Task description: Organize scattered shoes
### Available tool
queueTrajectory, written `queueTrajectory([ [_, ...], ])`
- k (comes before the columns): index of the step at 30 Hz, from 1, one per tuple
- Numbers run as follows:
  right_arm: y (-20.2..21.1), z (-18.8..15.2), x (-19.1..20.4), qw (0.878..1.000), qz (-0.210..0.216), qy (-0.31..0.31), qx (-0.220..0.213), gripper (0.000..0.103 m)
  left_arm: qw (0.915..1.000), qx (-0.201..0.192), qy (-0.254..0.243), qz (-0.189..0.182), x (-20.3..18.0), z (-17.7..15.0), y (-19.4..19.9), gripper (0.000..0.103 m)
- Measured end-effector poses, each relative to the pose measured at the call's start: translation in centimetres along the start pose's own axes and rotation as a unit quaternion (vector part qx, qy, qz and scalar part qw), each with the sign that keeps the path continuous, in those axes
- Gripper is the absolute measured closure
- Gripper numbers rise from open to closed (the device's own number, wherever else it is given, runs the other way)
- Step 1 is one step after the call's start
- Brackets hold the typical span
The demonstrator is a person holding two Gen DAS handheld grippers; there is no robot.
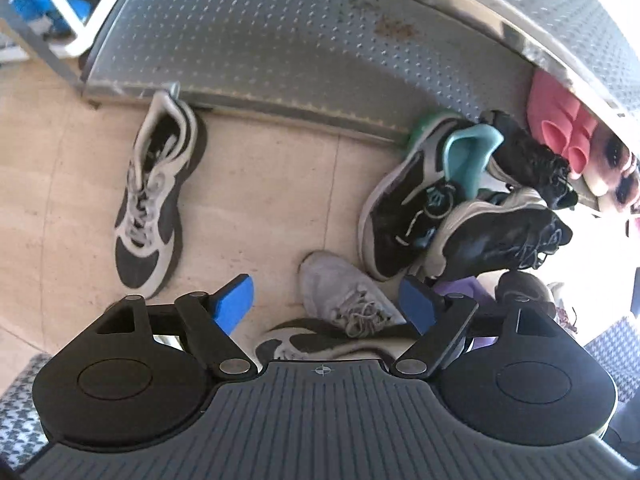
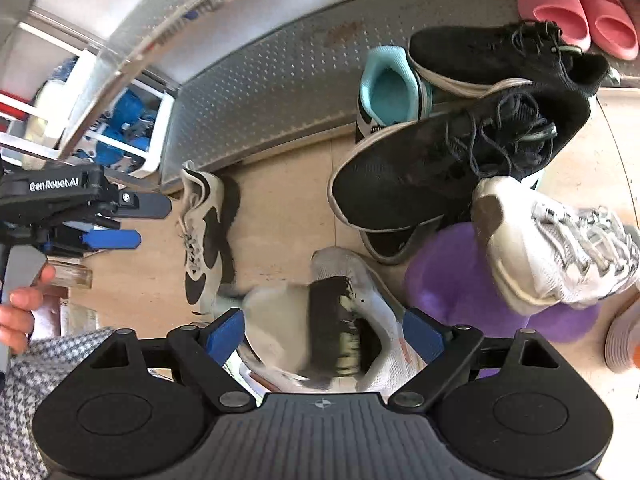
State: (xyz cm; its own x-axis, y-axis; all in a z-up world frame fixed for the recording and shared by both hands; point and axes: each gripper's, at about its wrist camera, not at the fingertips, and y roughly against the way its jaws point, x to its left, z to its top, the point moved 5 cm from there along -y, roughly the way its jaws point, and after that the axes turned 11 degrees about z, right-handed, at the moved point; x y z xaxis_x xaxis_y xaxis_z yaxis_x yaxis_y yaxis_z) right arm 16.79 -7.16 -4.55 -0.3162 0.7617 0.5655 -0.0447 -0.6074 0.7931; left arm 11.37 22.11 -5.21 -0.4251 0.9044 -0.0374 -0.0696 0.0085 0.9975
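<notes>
1. On the floor in front of the metal shoe rack (image 1: 260,40), most shoes are still scattered: only the pink slippers (image 2: 576,8) sit on the lower shelf, far right.
2. A grey-and-black sneaker (image 1: 154,196) lies alone to the left, heel touching the rack's edge; its likely mate (image 2: 320,320) lies near, under the right hand-held gripper.
3. A heap of black sneakers (image 2: 440,176), a teal-lined one (image 2: 390,92) and a white one (image 2: 560,256) remains at right, so I judge the task barely begun.
4. The left hand-held gripper (image 1: 326,300) points steeply down, blue pads apart, holding nothing.
5. The right hand-held gripper (image 2: 324,332) also points down, pads apart on either side of the near sneaker, seemingly not pressing it.
</notes>
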Motion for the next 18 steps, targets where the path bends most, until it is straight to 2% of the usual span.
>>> queueTrajectory([
  [6,-2.5,-0.6,5.3,0.997,-0.037,0.047,0.042,0.013,0.9989,-0.042,-0.019,-0.007,0.5,1.6,2.2,0.018],
  [7,-3.4,-1.5,7.1,0.993,-0.060,0.090,0.047,0.011,0.9986,-0.047,-0.020,-0.014,0.4,1.8,2.7,0.018],
  [9,-4.4,-2.3,8.2,0.987,-0.086,0.128,0.055,0.010,0.9975,-0.059,-0.026,-0.028,0.1,2.1,3.6,0.017],
  [11,-6.6,-4.1,9.3,0.967,-0.147,0.193,0.077,0.013,0.9964,-0.068,-0.033,-0.037,-0.1,2.2,4.2,0.017],
  [12,-7.4,-5.0,9.4,0.951,-0.186,0.232,0.083,0.017,0.9961,-0.071,-0.035,-0.038,-0.1,2.2,4.4,0.016],
  [14,-9.0,-6.6,9.7,0.908,-0.264,0.311,0.095,0.053,0.9959,-0.073,-0.036,-0.038,0.1,2.2,4.5,0.016],
  [15,-9.3,-7.0,9.7,0.895,-0.283,0.331,0.097,0.056,0.9961,-0.073,-0.034,-0.037,0.3,2.2,4.5,0.016],
  [18,-10.5,-8.2,9.3,0.863,-0.323,0.379,0.087,0.056,0.9966,-0.071,-0.023,-0.035,1.0,2.3,4.5,0.016],
])
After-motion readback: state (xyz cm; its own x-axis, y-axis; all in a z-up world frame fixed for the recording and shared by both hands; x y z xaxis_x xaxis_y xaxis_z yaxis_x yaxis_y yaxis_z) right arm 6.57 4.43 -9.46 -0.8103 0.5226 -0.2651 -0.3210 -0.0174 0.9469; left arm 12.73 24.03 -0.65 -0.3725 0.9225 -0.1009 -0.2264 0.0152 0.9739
